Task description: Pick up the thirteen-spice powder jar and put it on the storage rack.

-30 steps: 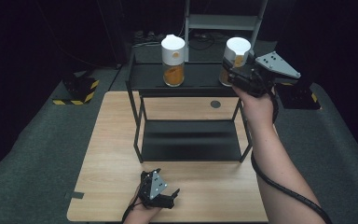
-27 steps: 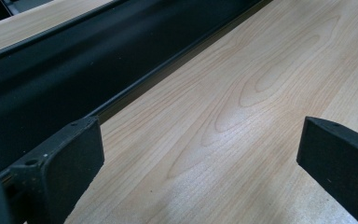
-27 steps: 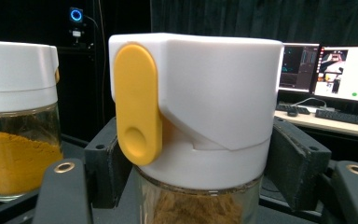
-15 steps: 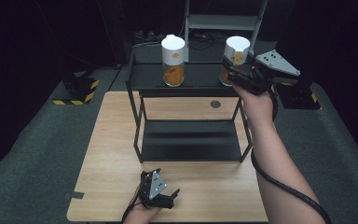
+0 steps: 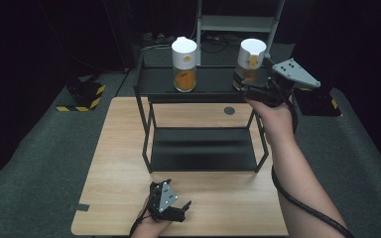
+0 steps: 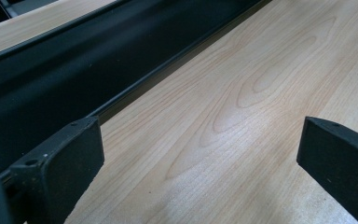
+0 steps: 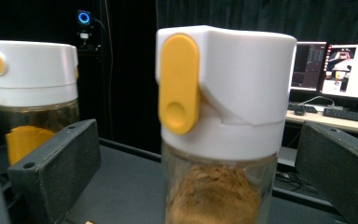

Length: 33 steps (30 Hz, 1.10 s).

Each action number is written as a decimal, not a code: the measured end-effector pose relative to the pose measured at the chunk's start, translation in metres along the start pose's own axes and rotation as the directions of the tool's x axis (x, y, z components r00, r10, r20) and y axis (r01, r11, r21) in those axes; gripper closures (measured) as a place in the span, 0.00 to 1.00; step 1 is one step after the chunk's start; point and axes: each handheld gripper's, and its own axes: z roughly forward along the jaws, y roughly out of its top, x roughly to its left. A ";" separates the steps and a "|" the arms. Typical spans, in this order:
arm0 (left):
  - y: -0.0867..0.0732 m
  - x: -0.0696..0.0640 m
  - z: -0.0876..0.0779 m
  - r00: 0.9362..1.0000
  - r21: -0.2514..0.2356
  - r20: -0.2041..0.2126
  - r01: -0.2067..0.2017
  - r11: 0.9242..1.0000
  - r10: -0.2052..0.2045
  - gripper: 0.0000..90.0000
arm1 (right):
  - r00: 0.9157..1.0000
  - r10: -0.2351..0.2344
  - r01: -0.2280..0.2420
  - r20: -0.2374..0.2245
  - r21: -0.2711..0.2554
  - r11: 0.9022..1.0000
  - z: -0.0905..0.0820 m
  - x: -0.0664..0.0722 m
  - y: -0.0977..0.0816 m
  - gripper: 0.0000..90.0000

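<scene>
The right gripper (image 7: 198,177) is raised to the black rack's (image 5: 198,83) top shelf, its fingers released and straddling the right spice jar (image 7: 223,130) — apparently lined up to grasp it; the left gripper (image 5: 167,204) rests unclenched on the worktop (image 5: 119,148), empty, seemingly parked out of the way.

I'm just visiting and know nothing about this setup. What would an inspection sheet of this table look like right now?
Surface: wooden table, bare around a black two-tier rack.
Job's things: two white-capped spice jars on the rack's top shelf, left jar, right jar.
Clutter: small dark round spot on the table.
Grippers: left hand-held gripper open, low at the table's near edge; right hand-held gripper open, jaws either side of the right jar.
Cables: black cable trailing along the right forearm.
Surroundings: dark floor, monitors behind.
</scene>
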 end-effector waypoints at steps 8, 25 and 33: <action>0.000 0.000 0.000 1.000 0.001 0.000 -0.003 1.000 0.003 0.01 | 1.000 -0.001 0.001 -0.018 0.000 1.000 -0.015 0.003 -0.004 0.00; 0.001 0.000 0.001 1.000 0.005 0.002 -0.008 1.000 0.008 0.01 | 0.998 -0.048 0.048 -0.043 0.006 0.999 -0.052 0.017 -0.023 0.00; 0.001 0.000 0.001 1.000 0.007 0.004 -0.010 1.000 0.010 0.01 | 0.995 -0.077 0.079 -0.059 0.029 0.996 -0.071 0.025 -0.037 0.00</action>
